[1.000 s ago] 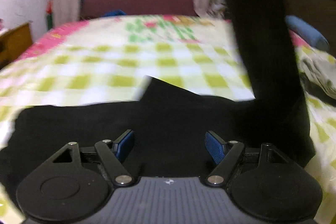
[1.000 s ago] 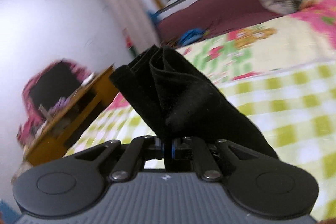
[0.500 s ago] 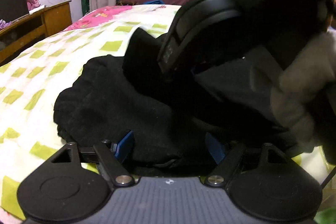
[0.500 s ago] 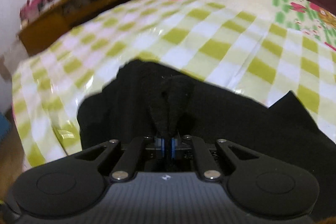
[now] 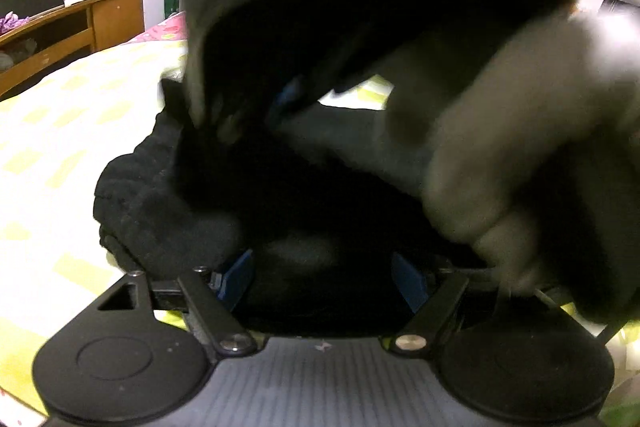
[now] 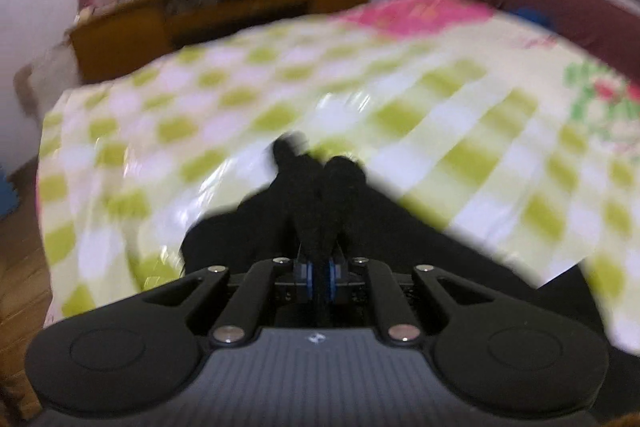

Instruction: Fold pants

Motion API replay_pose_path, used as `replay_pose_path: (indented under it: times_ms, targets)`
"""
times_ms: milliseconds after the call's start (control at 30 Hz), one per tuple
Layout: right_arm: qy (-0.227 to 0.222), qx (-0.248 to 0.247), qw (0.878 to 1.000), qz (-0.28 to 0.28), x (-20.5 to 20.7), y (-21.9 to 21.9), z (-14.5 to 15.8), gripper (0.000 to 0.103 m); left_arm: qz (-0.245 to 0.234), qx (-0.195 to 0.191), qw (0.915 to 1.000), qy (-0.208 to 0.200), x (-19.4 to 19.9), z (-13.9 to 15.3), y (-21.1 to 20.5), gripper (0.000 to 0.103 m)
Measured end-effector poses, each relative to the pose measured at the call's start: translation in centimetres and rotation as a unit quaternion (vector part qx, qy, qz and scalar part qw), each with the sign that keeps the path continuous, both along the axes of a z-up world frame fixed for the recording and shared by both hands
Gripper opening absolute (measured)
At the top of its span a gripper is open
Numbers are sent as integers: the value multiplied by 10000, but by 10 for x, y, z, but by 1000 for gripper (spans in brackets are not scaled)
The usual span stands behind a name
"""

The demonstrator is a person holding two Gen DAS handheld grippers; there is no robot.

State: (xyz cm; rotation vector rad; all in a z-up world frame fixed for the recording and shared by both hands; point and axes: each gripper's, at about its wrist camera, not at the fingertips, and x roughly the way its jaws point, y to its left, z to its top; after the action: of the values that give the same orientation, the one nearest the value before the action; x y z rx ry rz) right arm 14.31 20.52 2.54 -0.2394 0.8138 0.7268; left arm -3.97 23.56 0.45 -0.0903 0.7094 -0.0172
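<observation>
Black pants [image 5: 168, 203] lay bunched on the checked bed while both tools worked over them.

Blue pads of the left tool [image 5: 320, 283] stood wide apart low in its own view, with dark cloth lying between them but neither pad pressing on it. Just beyond, the right tool [image 6: 319, 275] crossed that view as a blurred black shape, held in a pale gloved hand [image 5: 500, 155]. Seen from its own camera, the right tool's jaws were almost together and beginning to part, a narrow fold of the pants [image 6: 320, 195] still pinched between the blue pads and standing up ahead of them. Beyond the cloth spread the yellow-green and white checked bedcover [image 6: 460, 115], then a wooden cabinet [image 6: 224, 7] against the white wall.
</observation>
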Motion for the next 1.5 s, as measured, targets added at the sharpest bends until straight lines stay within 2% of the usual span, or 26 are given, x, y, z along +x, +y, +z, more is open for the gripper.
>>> replay_pose_path:
  times_ms: [67, 233, 367, 500, 667, 733, 867, 933, 967, 1100, 1200, 1300, 1367, 1433, 1500]
  targets:
    - [-65, 29, 10000, 22, 1, 6, -5, 9, 119, 240, 9996, 66, -1, -5, 0, 87]
    - [-369, 267, 9988, 168, -7, 7, 9, 8, 112, 240, 9996, 117, 1, -9, 1, 91]
    - [-438, 504, 9977, 71, -6, 0, 24, 8, 43, 149, 9993, 354, 15, -14, 0, 92]
    - [-581, 338, 9974, 278, -10, 14, 25, 8, 25, -24, 9991, 414, 24, -17, 10, 94]
    - [-410, 119, 9966, 709, -17, 40, 5, 8, -3, -22, 9991, 415, 18, -24, 10, 94]
    - [-101, -55, 9968, 796, -9, 46, -4, 9, 3, -115, 9987, 495, 22, -27, 13, 94]
    - [98, -123, 9959, 895, -7, 40, -8, 16, -20, -12, 9993, 380, 20, -26, 11, 95]
    - [226, 4, 9958, 890, -10, 29, -7, 27, 6, -71, 9995, 302, 14, -24, 13, 95]
    - [299, 146, 9959, 843, -11, 21, -5, 31, 19, -110, 9995, 301, 11, -24, 15, 95]
    - [391, 945, 9935, 508, -17, -24, 15, 32, 119, -222, 9993, 264, -12, -15, 22, 95]
    - [173, 1180, 9929, -8, -19, -72, 29, 32, 198, 9, 9998, 103, -18, 0, 27, 95]
    - [-101, 1057, 9916, -743, -16, -127, 31, 34, 278, 445, 9981, -329, -13, 23, 24, 95]
    - [-148, 883, 9884, -1230, -11, -160, 25, 36, 171, 441, 9973, -558, -3, 36, 18, 95]
    - [-81, 653, 9849, -1603, -3, -186, 11, 36, 10, 478, 9971, -591, 19, 38, 8, 96]
    - [87, 426, 9765, -2110, 8, -207, -8, 36, -127, 687, 9969, -369, 47, 24, -3, 96]
